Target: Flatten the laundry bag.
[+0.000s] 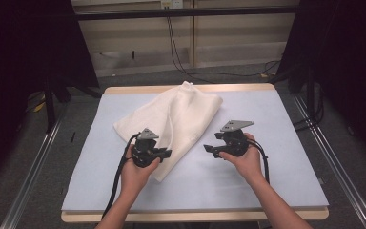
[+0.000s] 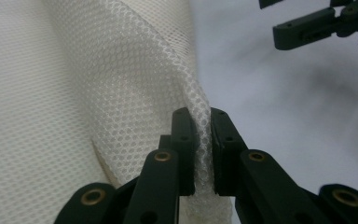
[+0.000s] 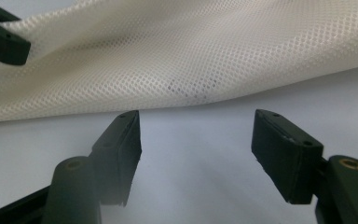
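A white mesh bag (image 1: 176, 114) lies folded and slanted across the middle of the pale blue mat (image 1: 286, 171). My left gripper (image 1: 164, 153) sits at the bag's near edge and is shut on a fold of the mesh (image 2: 200, 135), which is pinched between its two jaws. My right gripper (image 1: 210, 150) hovers over bare mat just right of the bag, pointing left toward it. Its jaws stand wide open with nothing between them, and the mesh bag (image 3: 205, 60) lies a short way beyond their tips (image 3: 196, 133).
The mat covers a wooden table (image 1: 190, 88) with its edges showing at front and back. Cables (image 1: 181, 57) run across the floor behind it. Dark curtains hang at both sides, and metal rails (image 1: 333, 157) run along the floor by the table.
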`<state>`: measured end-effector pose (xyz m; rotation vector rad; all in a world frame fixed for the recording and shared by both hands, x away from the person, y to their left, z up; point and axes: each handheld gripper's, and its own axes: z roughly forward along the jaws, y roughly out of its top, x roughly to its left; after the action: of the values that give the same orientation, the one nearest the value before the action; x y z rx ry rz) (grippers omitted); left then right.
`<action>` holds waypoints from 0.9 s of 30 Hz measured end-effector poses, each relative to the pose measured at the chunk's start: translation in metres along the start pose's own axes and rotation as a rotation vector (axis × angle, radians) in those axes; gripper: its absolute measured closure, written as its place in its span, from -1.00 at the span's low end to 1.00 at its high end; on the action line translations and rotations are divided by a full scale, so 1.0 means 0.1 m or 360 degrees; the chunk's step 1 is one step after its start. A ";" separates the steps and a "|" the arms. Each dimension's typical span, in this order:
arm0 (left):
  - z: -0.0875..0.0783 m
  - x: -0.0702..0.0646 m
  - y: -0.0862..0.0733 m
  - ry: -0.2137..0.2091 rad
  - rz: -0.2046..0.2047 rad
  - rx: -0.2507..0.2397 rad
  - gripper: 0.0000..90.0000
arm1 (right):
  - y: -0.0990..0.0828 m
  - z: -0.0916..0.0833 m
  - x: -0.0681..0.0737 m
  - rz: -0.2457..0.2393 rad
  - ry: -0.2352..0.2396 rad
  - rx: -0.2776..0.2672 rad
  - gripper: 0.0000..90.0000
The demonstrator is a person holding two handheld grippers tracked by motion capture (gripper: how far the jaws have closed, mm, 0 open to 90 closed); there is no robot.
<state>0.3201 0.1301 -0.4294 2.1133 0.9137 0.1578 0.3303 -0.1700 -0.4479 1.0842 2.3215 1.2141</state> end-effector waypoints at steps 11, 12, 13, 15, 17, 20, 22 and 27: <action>0.21 -0.30 -0.01 -0.0136 0.0084 0.0039 0.82 | 0.12 0.02 0.06 0.0041 0.0048 -0.0020 -0.25; 0.22 -0.32 -0.02 -0.0138 0.0085 0.0041 0.83 | 0.13 0.03 0.07 0.0053 0.0053 -0.0028 -0.26; 0.25 -0.34 -0.02 -0.0161 0.0087 0.0046 0.83 | 0.13 0.03 0.07 0.0053 0.0053 -0.0028 -0.26; 0.28 -0.38 -0.04 -0.0180 0.0096 0.0064 0.83 | 0.15 0.04 0.07 0.0088 0.0048 -0.0056 -0.27; 0.31 -0.42 -0.05 -0.0199 0.0102 0.0079 0.82 | 0.16 0.05 0.08 0.0108 0.0057 -0.0061 -0.27; 0.36 -0.46 -0.06 -0.0220 0.0111 0.0083 0.82 | 0.19 0.04 0.08 0.0123 0.0057 -0.0072 -0.27; 0.39 -0.49 -0.06 -0.0236 0.0121 0.0086 0.82 | 0.21 0.04 0.08 0.0142 0.0065 -0.0084 -0.27; 0.40 -0.50 -0.06 -0.0243 0.0123 0.0084 0.82 | 0.20 0.08 0.08 0.0148 0.0048 -0.0053 -0.21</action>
<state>0.2961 0.0744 -0.4504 2.1777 0.7545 0.0113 0.3392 -0.1524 -0.4355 1.1818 2.2870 1.3066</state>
